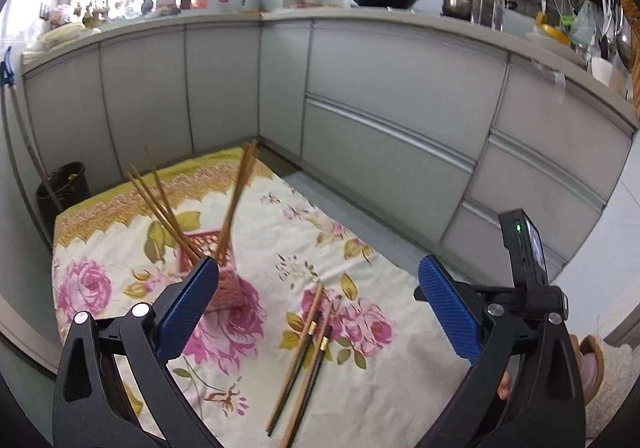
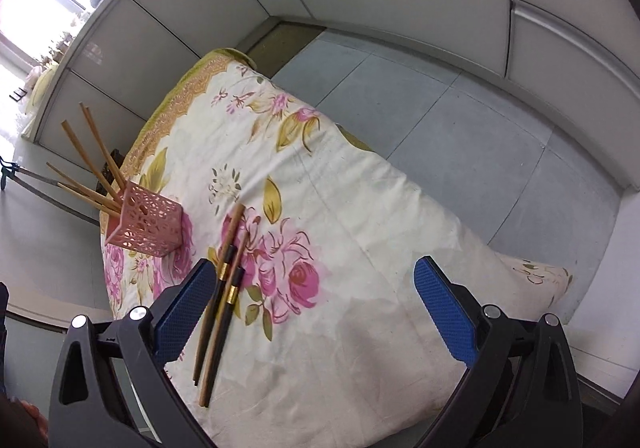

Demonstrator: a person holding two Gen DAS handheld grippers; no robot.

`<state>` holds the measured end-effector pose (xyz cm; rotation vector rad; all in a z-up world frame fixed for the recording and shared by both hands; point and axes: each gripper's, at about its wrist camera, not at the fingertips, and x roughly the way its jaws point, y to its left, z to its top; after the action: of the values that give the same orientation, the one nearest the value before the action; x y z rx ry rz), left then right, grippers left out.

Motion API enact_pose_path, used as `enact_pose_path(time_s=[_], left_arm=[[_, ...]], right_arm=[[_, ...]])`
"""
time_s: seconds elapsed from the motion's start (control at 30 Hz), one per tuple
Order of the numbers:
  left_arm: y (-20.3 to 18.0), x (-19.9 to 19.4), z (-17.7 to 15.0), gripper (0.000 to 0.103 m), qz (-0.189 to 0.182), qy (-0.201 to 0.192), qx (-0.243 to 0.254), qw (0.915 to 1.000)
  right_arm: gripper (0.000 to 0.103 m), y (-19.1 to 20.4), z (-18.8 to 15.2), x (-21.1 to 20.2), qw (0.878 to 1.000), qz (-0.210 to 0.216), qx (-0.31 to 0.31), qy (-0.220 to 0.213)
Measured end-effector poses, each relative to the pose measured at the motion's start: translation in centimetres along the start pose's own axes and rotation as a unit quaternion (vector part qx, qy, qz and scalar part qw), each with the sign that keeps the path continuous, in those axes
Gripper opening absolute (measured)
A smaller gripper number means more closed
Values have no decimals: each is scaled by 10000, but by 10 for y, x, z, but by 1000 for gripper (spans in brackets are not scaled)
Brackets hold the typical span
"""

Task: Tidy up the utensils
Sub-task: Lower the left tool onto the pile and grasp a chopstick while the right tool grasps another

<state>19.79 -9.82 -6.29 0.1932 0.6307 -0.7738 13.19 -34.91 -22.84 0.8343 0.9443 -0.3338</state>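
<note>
A: Both tools empty. Left gripper [image 1: 318,296] spread wide; right gripper [image 2: 316,296] spread wide too. Nothing between either pair of blue pads.

B: Loose chopsticks [image 2: 219,306]?

A: Four, two wooden and two black with gold bands, bundled on the floral cloth [image 2: 360,208]. In the right view they lie lower centre-left, just beside the left-hand pad. In the left view [image 1: 306,356] they sit lower centre, between the fingers, below the tips.

B: Holder?

A: Pink lattice holder [image 2: 146,224], mid-left in the right view, already carrying several wooden sticks [image 2: 86,168] leaning outward. In the left view it sits partly behind the left-hand finger.

B: Advice for the pick?

A: My judgement: shift the right tool leftward to centre over the bundle, pinch across it near the gold bands, take one pair only. The cloth is soft, so press lightly or the sticks roll.
</note>
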Motion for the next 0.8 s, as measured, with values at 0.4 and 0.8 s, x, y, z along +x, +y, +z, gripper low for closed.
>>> enact_pose_path(time_s=[0.4, 0.8], left_arm=[[-40, 129, 12, 96, -537, 1959, 556, 9776], [-14, 256, -13, 26, 63, 3574, 739, 9310]], right_arm=[[96, -26, 7, 16, 9978, -540, -125, 370], [96, -9, 6, 2, 9960, -503, -702, 216]])
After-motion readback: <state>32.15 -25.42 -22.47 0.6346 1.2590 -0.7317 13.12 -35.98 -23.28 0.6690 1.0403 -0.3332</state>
